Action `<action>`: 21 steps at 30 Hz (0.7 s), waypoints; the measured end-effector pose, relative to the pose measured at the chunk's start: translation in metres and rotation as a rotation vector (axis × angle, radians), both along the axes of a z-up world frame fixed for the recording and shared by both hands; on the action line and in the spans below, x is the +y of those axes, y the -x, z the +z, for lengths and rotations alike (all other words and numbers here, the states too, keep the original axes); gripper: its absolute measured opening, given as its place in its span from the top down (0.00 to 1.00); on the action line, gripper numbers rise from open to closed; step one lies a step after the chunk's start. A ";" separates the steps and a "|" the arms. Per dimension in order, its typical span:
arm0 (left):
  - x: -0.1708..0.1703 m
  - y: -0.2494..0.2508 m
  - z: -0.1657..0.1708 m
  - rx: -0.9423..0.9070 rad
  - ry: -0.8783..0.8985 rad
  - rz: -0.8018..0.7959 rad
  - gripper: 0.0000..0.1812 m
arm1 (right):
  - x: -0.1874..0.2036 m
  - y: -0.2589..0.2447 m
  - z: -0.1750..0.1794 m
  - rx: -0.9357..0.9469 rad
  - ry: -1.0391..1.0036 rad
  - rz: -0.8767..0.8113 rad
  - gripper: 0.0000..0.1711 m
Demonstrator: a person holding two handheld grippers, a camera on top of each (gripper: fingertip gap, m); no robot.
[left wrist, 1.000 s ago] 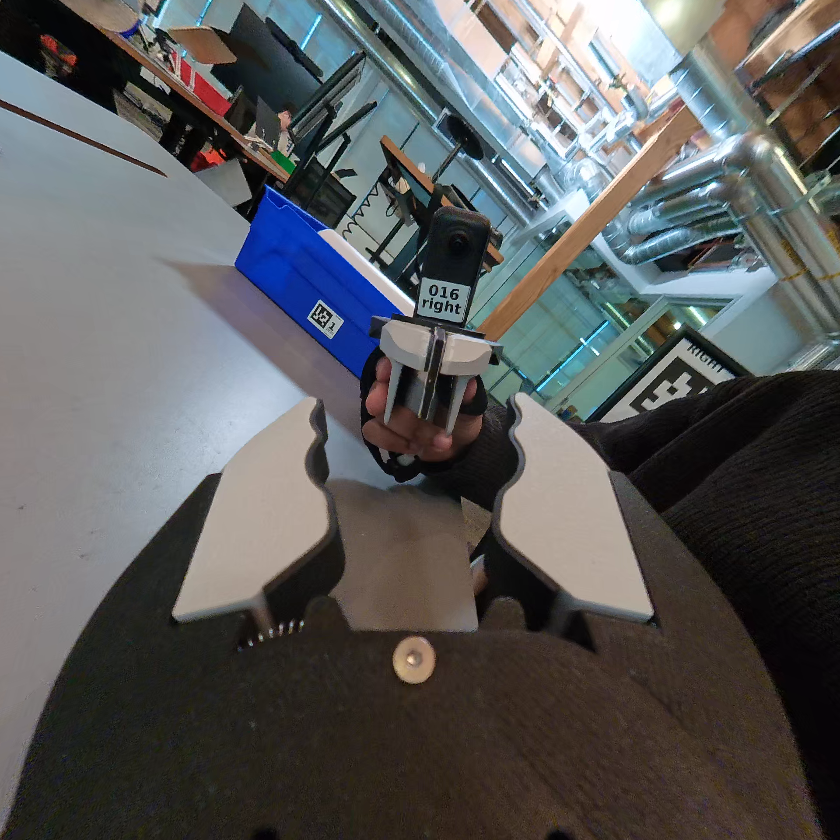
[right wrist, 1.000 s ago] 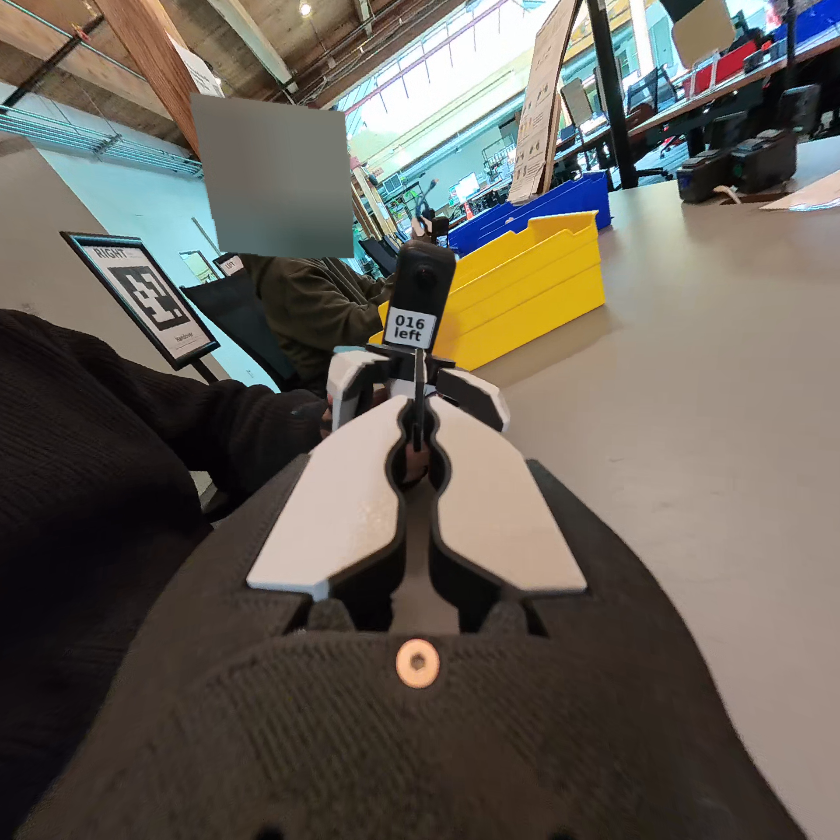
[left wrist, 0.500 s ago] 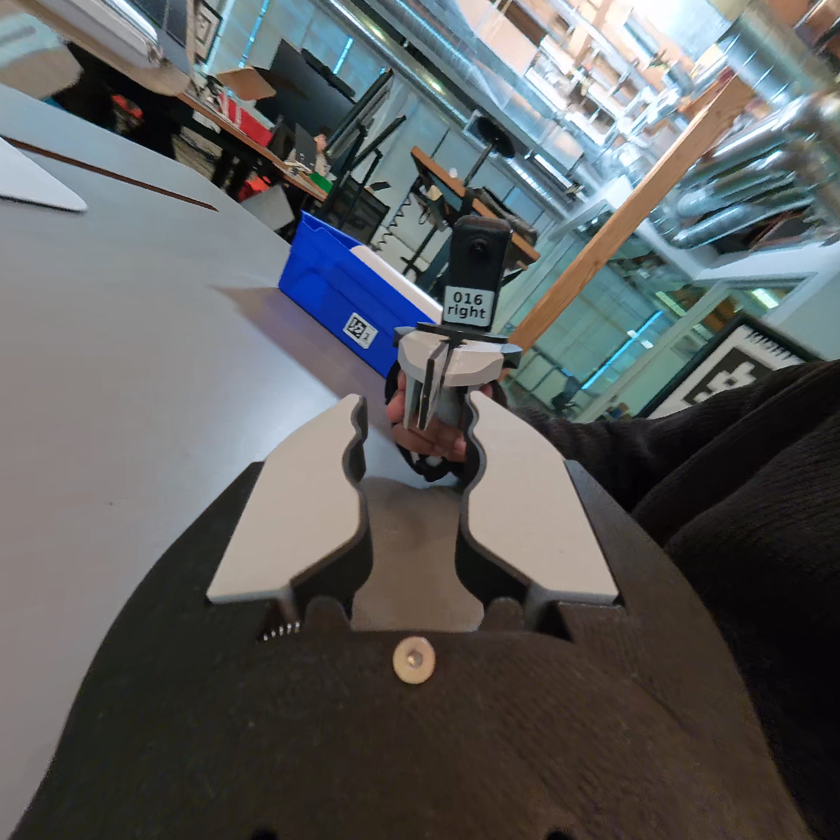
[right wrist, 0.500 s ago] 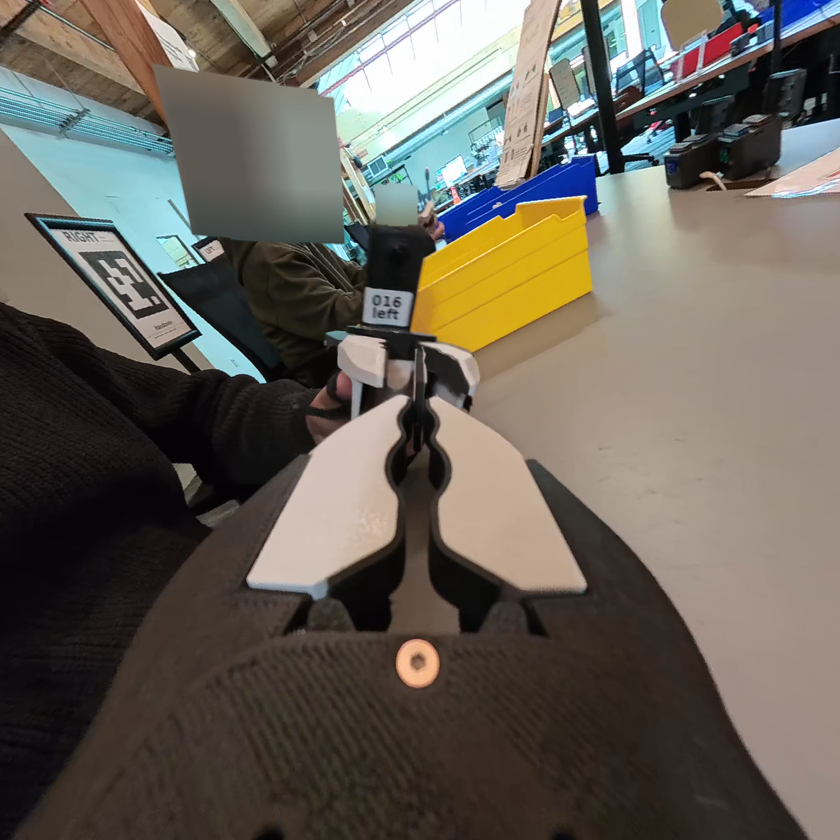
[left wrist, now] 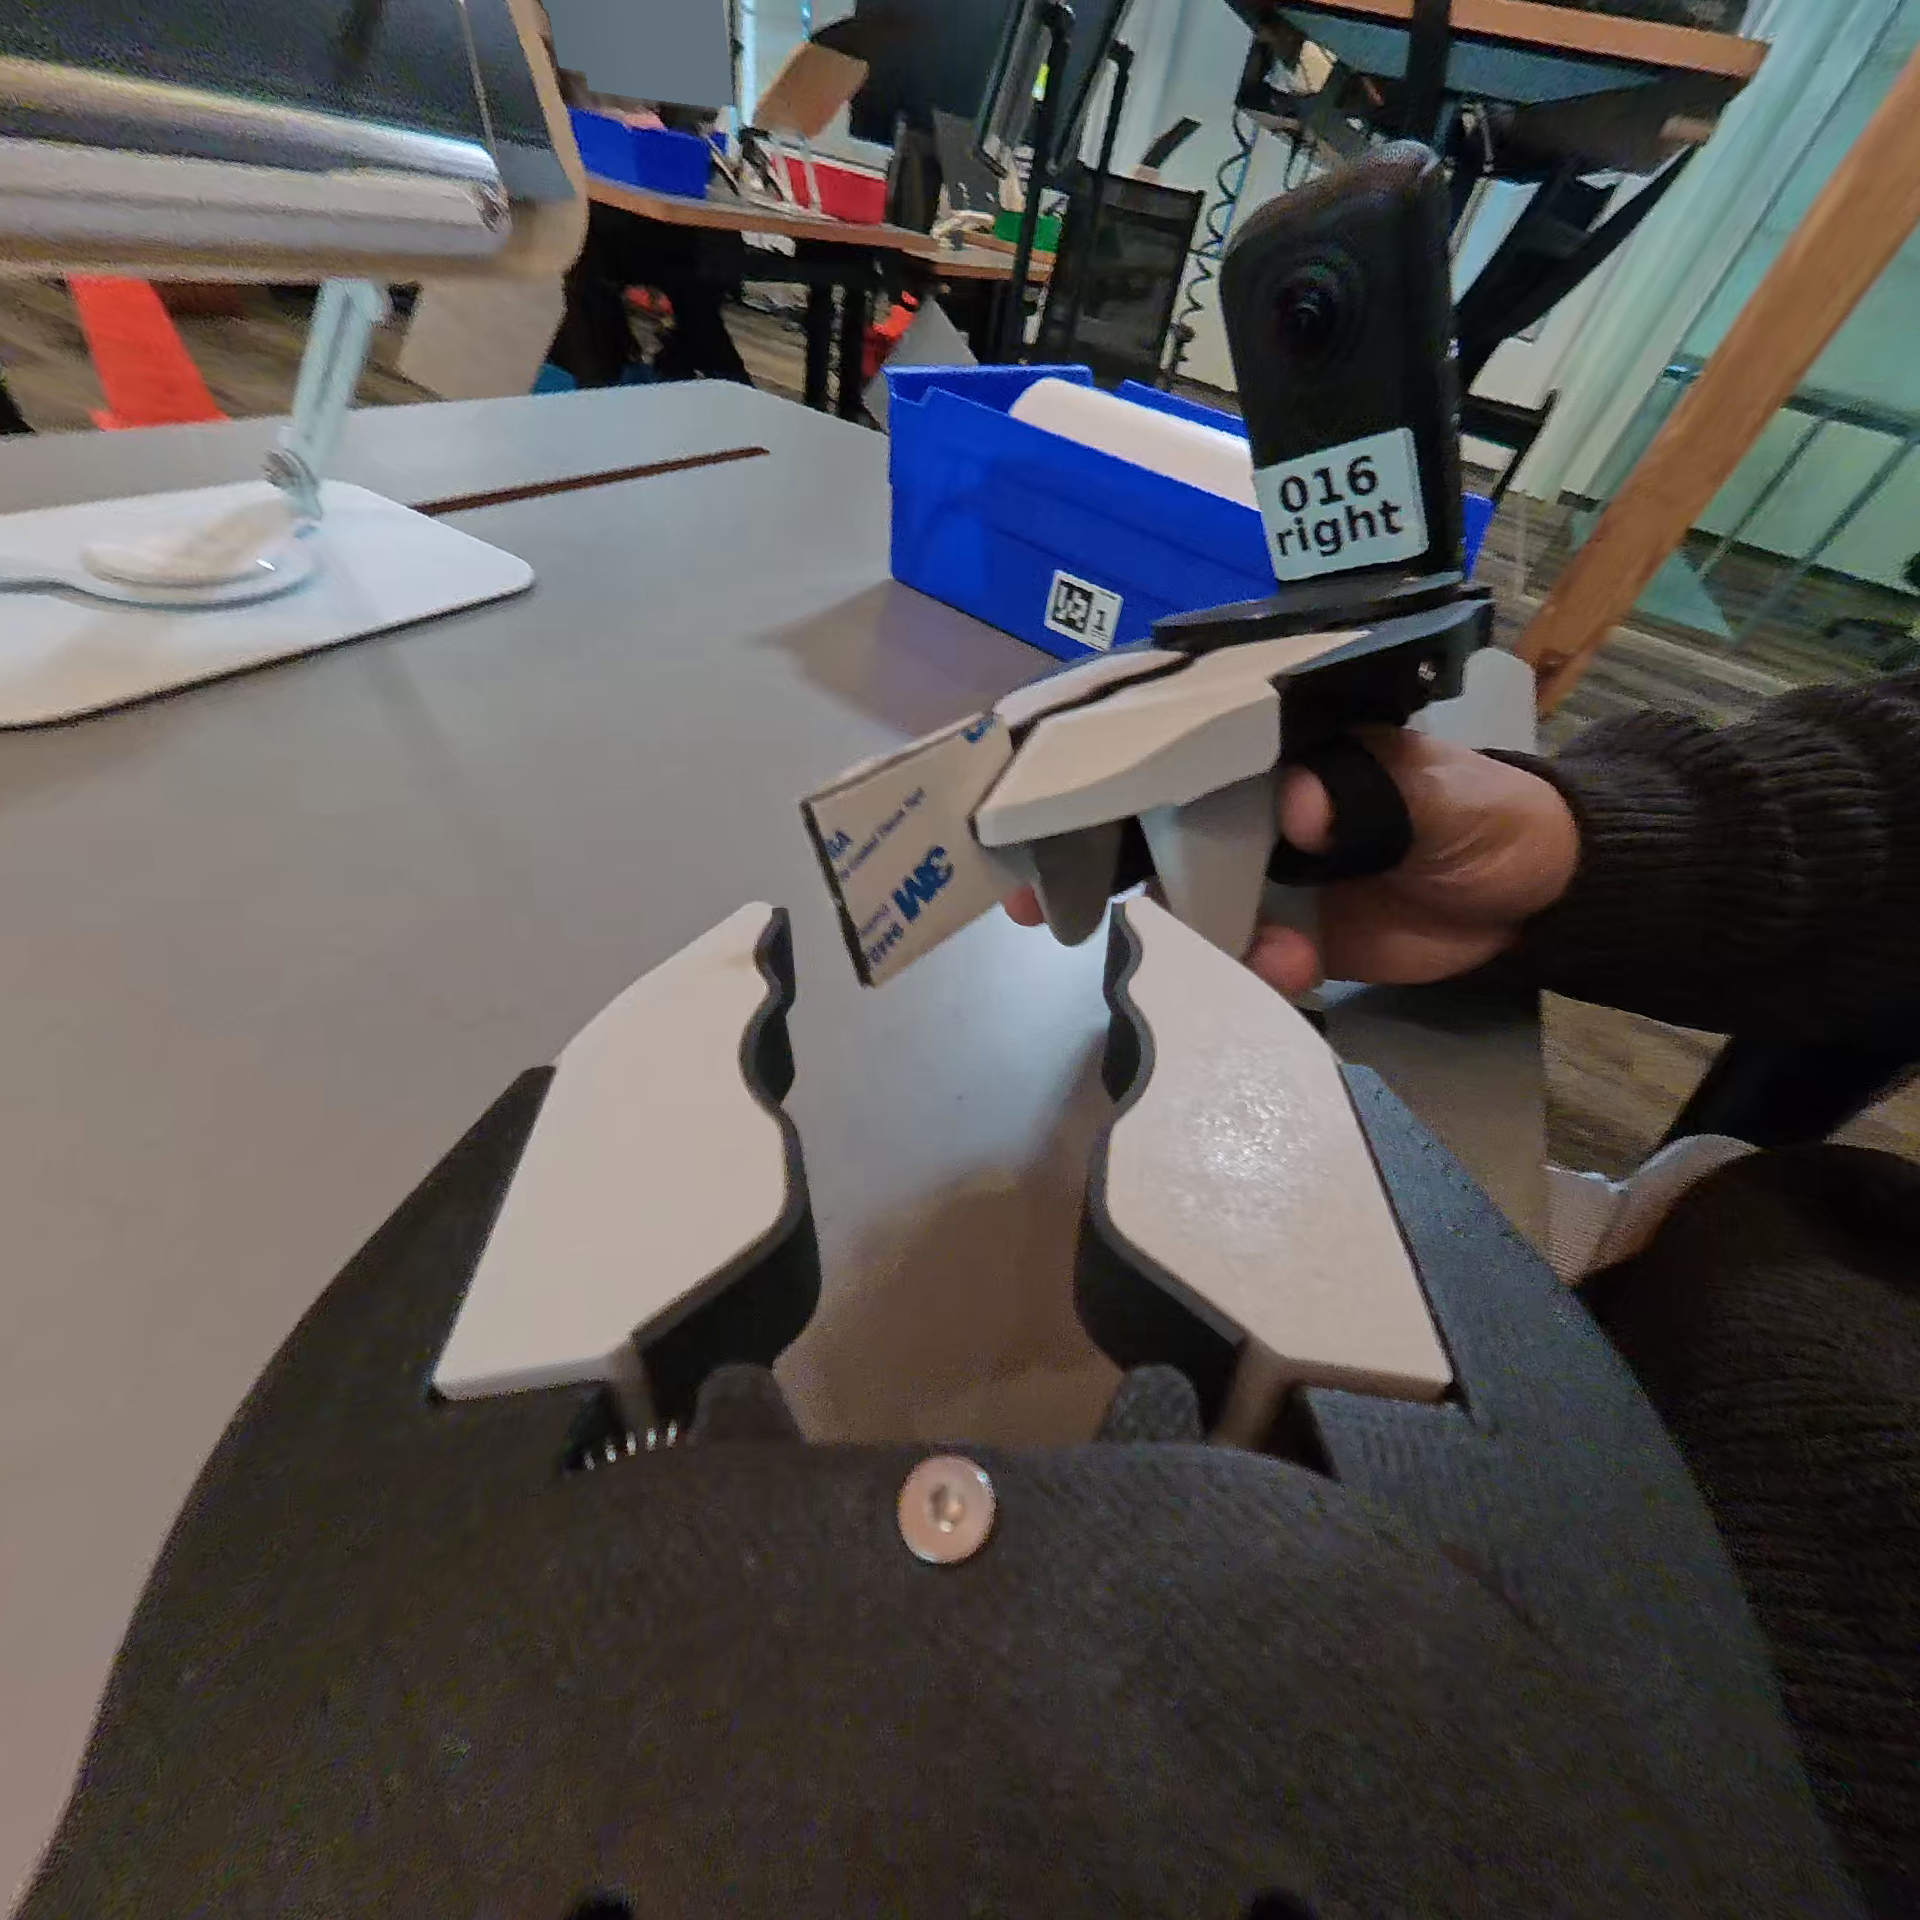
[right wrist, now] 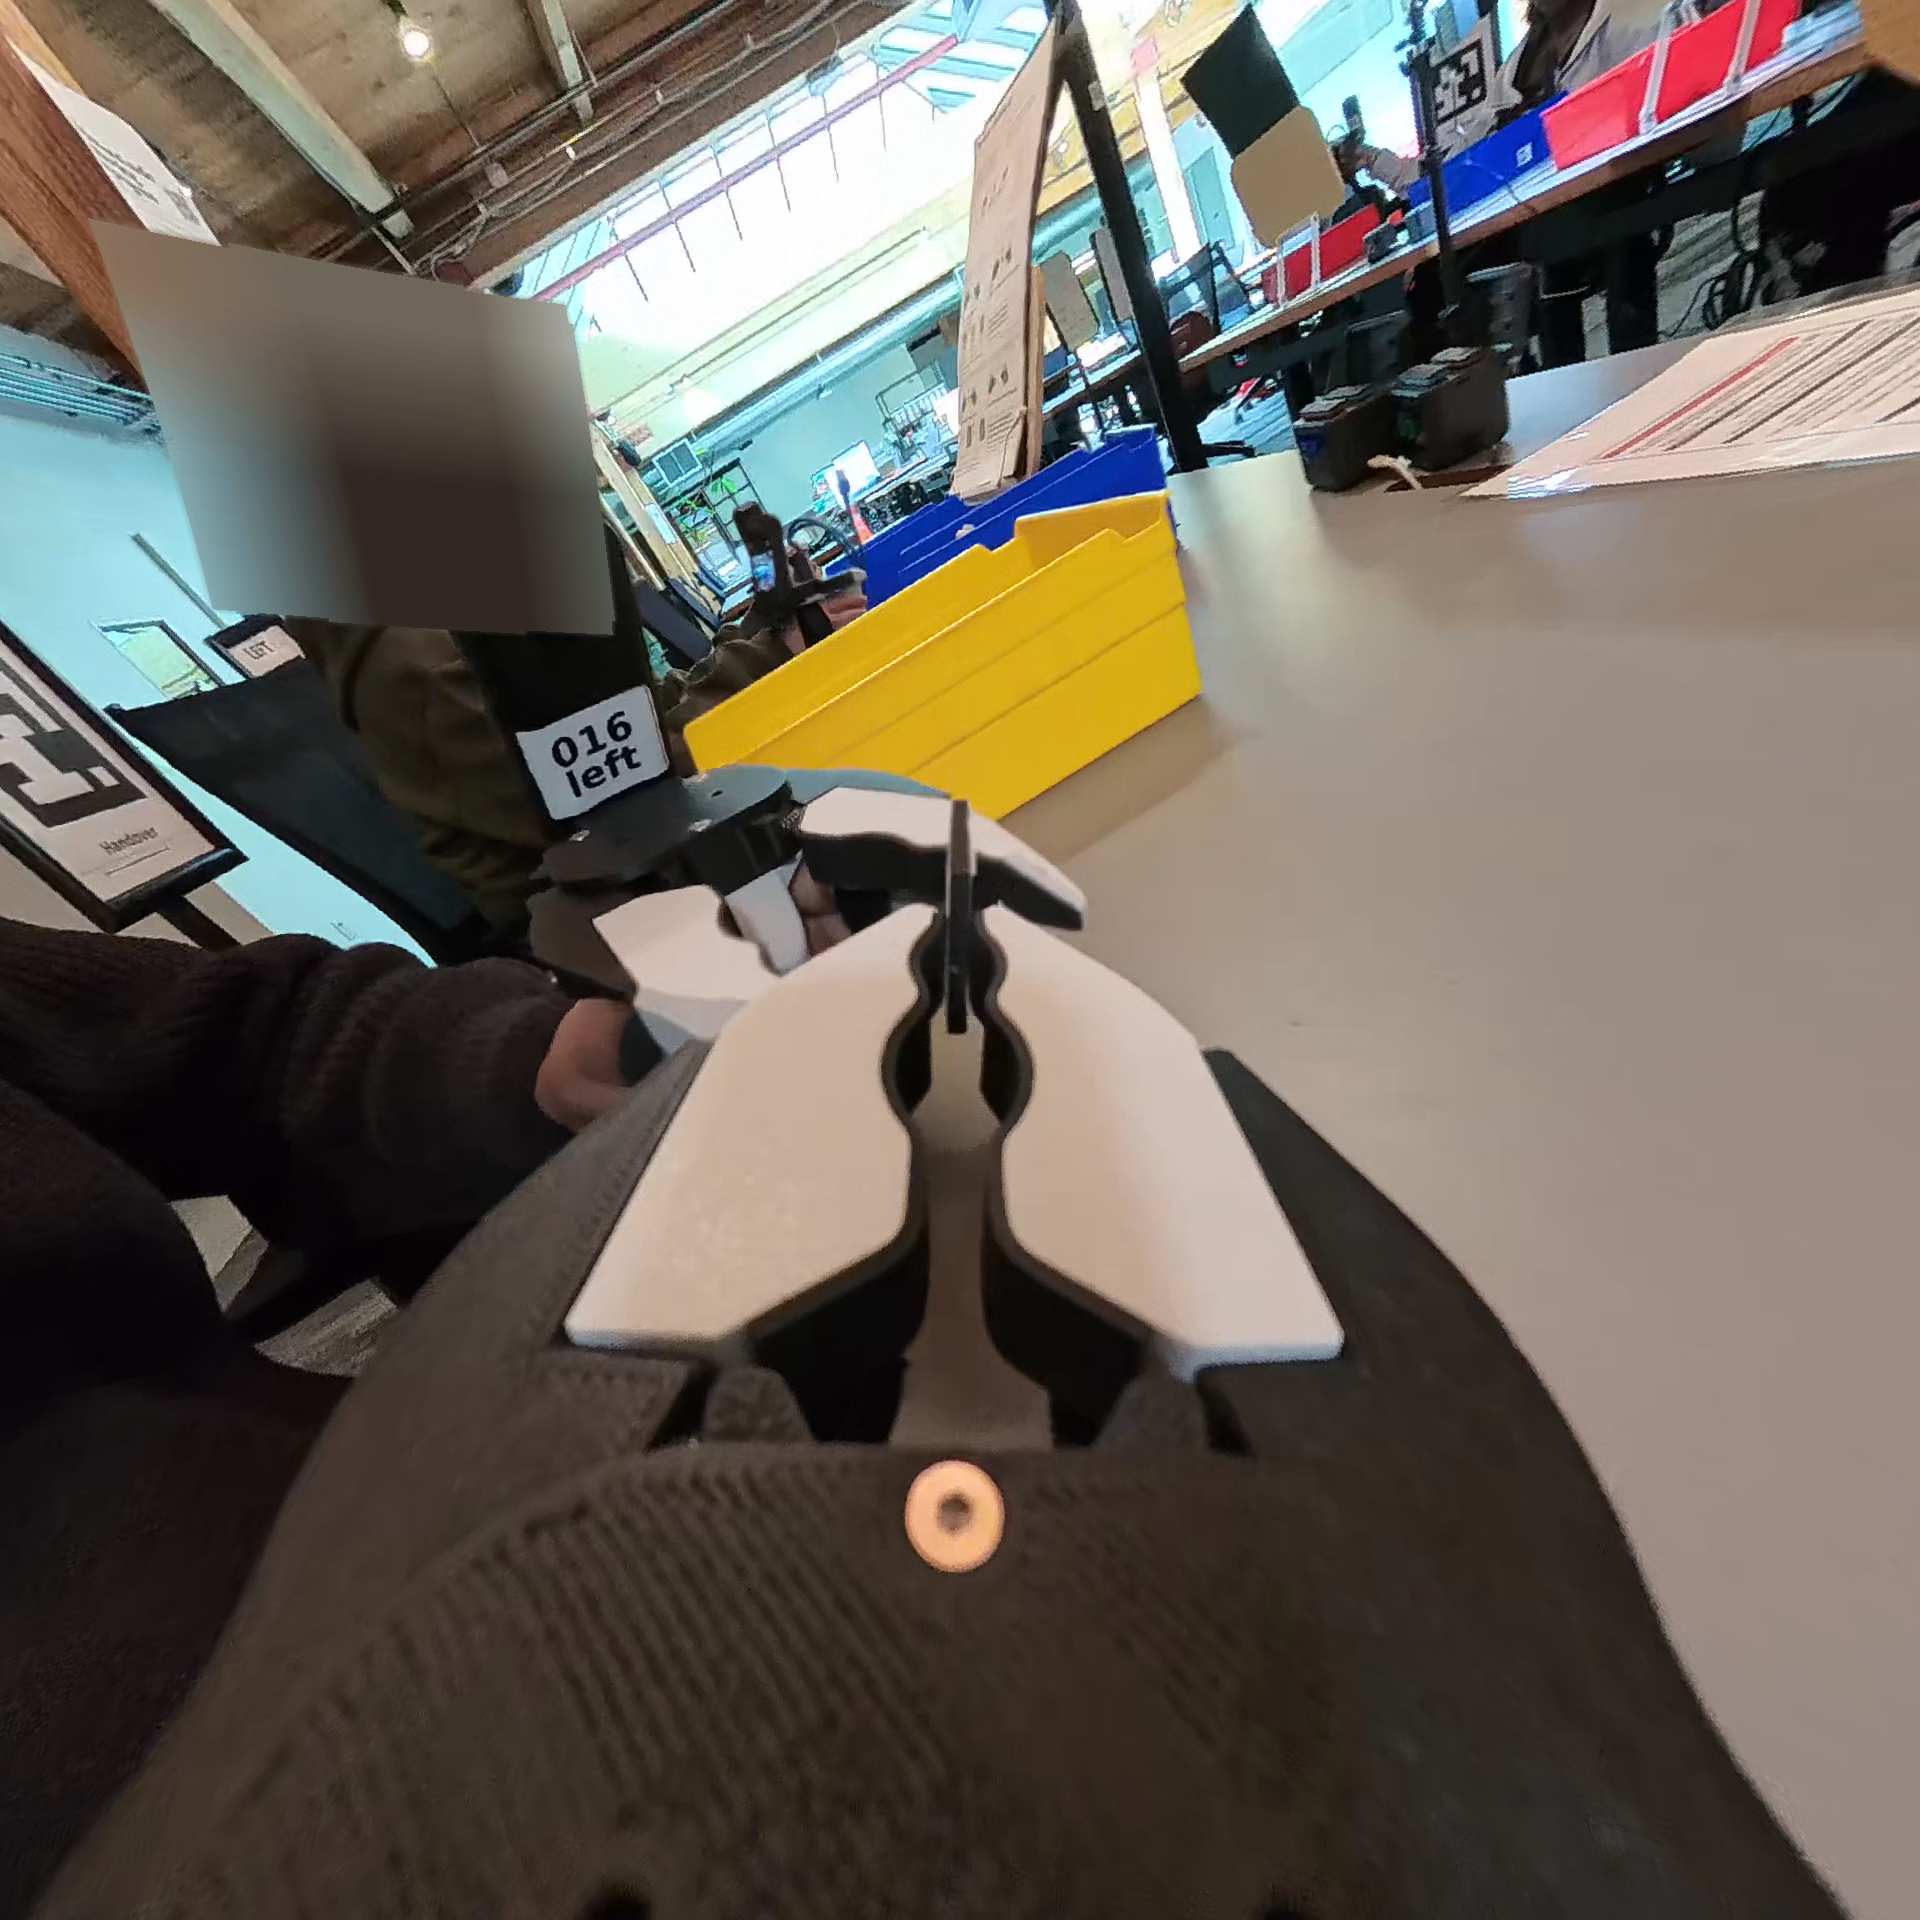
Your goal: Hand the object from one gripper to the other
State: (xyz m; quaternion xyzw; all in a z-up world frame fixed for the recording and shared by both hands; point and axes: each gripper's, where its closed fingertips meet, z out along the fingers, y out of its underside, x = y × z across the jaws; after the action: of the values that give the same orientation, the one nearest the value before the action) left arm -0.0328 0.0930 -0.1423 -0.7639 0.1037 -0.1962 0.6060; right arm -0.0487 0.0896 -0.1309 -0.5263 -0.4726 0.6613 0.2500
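Grey matte table [left wrist: 312, 935], broad and mostly bare; a thin dark seam runs across its far part. Left gripper [left wrist: 945, 977] jaws spread wide, nothing between them, held low over the tabletop. Right gripper [left wrist: 997, 831] pinched tight on a thin flat card [left wrist: 904, 862] with a pale printed face and dark edge; the card sticks out past the fingertips, tilted, hanging just above and ahead of the left gripper's gap, not touching it. From the right wrist view the card [right wrist: 956, 914] shows edge-on as a dark sliver clamped between the white fingers [right wrist: 831, 1122], with the left gripper [right wrist: 842, 883] just beyond. Person's hand [left wrist: 1434, 862] in a black sleeve grips the right handle. On the table: blue bin [left wrist: 1039, 530] with a white roll inside, far side; white stand base [left wrist: 260, 592] with a metal post, far left; yellow bin [right wrist: 966, 675] with another blue one behind it; papers [right wrist: 1714, 416] and dark boxes [right wrist: 1403, 416] at the far right. Room: open workshop, exposed ceiling, wooden post [left wrist: 1714, 384], benches with red and blue bins, seated person [right wrist: 436, 748] in a dark green top behind.
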 end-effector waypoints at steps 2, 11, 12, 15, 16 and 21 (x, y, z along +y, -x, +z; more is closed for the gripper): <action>0.000 0.005 0.002 0.046 -0.017 0.020 0.70 | -0.006 0.000 0.003 0.013 0.007 0.016 0.98; -0.009 -0.012 0.015 -0.070 -0.067 -0.134 0.82 | -0.004 -0.005 0.014 0.044 0.200 0.070 0.98; -0.010 -0.014 0.017 -0.121 -0.070 -0.155 0.80 | -0.003 -0.006 0.015 0.048 0.221 0.074 0.98; -0.011 -0.014 0.022 -0.248 -0.064 -0.182 0.78 | -0.001 -0.009 0.019 0.056 0.274 0.117 0.98; -0.011 -0.013 0.024 -0.271 -0.065 -0.184 0.78 | -0.002 -0.011 0.019 0.054 0.291 0.137 0.98; -0.017 -0.012 0.036 -0.408 -0.093 -0.243 0.82 | -0.008 -0.014 0.017 0.027 0.321 0.221 0.98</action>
State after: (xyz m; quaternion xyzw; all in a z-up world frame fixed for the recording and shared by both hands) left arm -0.0212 0.0765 -0.1066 -0.6618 0.0794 -0.4129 0.6207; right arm -0.0350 0.0820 -0.1140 -0.4951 -0.4125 0.7587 0.0950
